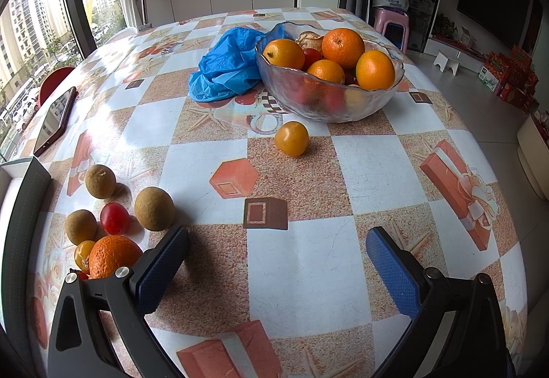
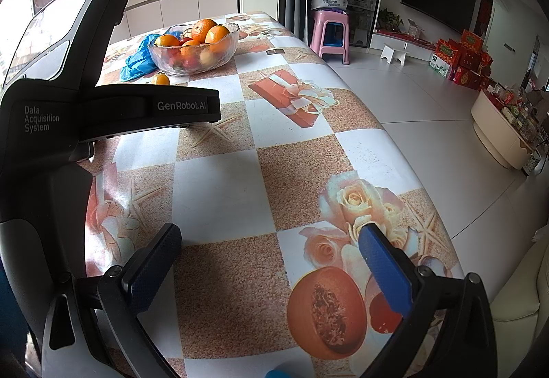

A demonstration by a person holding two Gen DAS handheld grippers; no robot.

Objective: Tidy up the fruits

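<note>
glass bowl (image 1: 329, 96) holds oranges (image 1: 343, 42).

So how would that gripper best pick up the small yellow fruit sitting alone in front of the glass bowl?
The yellow fruit is round and smooth, so grip across its widest middle, one pad on each side. Coming from the near side looks best: bare tablecloth lies ahead of the open left gripper, while the glass bowl crowds it behind.
</note>
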